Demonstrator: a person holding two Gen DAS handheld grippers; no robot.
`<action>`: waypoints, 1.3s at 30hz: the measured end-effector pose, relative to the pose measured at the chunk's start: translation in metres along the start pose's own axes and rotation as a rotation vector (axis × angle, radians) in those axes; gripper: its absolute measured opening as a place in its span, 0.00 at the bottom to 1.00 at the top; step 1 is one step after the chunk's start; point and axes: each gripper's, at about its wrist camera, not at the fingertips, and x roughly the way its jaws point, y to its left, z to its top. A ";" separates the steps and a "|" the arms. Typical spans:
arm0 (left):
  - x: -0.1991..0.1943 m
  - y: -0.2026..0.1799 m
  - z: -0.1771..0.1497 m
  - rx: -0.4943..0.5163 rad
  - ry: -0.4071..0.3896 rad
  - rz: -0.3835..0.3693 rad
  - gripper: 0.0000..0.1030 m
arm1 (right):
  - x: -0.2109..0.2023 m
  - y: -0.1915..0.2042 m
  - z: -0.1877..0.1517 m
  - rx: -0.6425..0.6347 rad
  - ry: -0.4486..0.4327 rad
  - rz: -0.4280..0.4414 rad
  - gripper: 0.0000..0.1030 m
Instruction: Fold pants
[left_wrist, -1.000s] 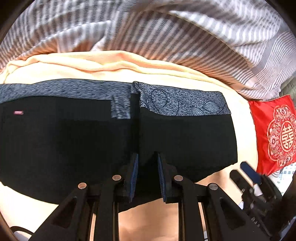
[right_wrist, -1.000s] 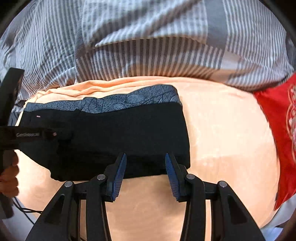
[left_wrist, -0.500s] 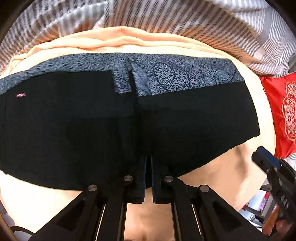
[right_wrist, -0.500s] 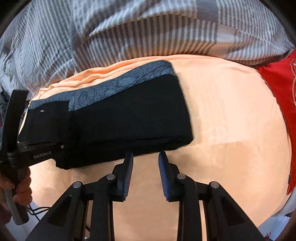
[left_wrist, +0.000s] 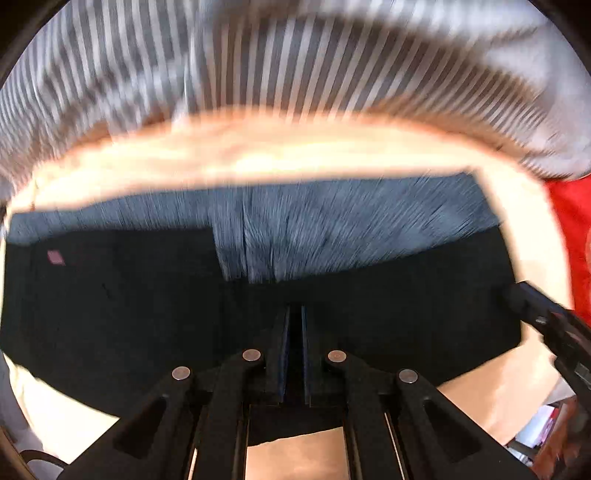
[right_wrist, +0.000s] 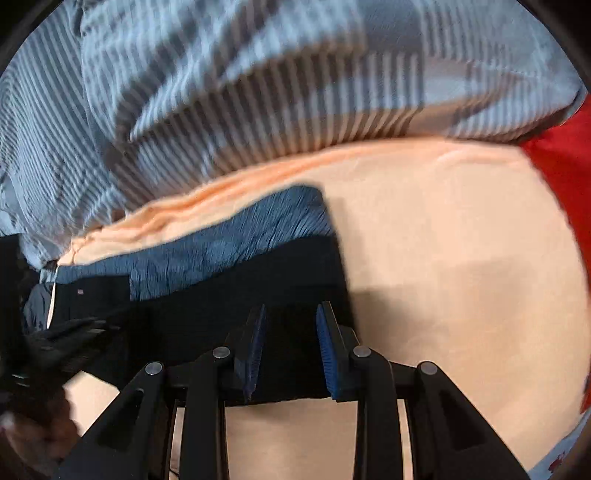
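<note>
Black pants (left_wrist: 388, 317) with a grey patterned waistband (left_wrist: 332, 229) lie folded on a peach sheet (left_wrist: 258, 158). My left gripper (left_wrist: 294, 317) is shut on the near edge of the black cloth, at its middle. In the right wrist view the pants (right_wrist: 221, 306) fill the left half. My right gripper (right_wrist: 291, 314) is open, its blue pads over the near right edge of the pants, with cloth between them. Both views are blurred by motion.
A grey striped duvet (right_wrist: 258, 92) is heaped behind the sheet. A red cushion (right_wrist: 561, 177) lies at the right. The right gripper shows at the right edge of the left wrist view (left_wrist: 546, 328). The left gripper and hand show at lower left (right_wrist: 55, 350).
My left gripper closed on the pants' near edge and pushed forward. My right gripper moved left and forward over the pants' right end, and its jaws have widened since half a second ago.
</note>
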 end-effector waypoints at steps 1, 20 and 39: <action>0.009 0.004 -0.007 -0.018 0.011 -0.004 0.06 | 0.006 0.002 -0.005 -0.014 0.014 -0.005 0.30; -0.018 0.024 -0.047 -0.094 -0.037 0.065 0.06 | -0.010 0.014 0.004 -0.162 -0.014 -0.012 0.31; -0.004 0.002 -0.054 -0.077 -0.044 0.091 0.06 | 0.048 0.008 0.054 -0.152 0.052 -0.078 0.32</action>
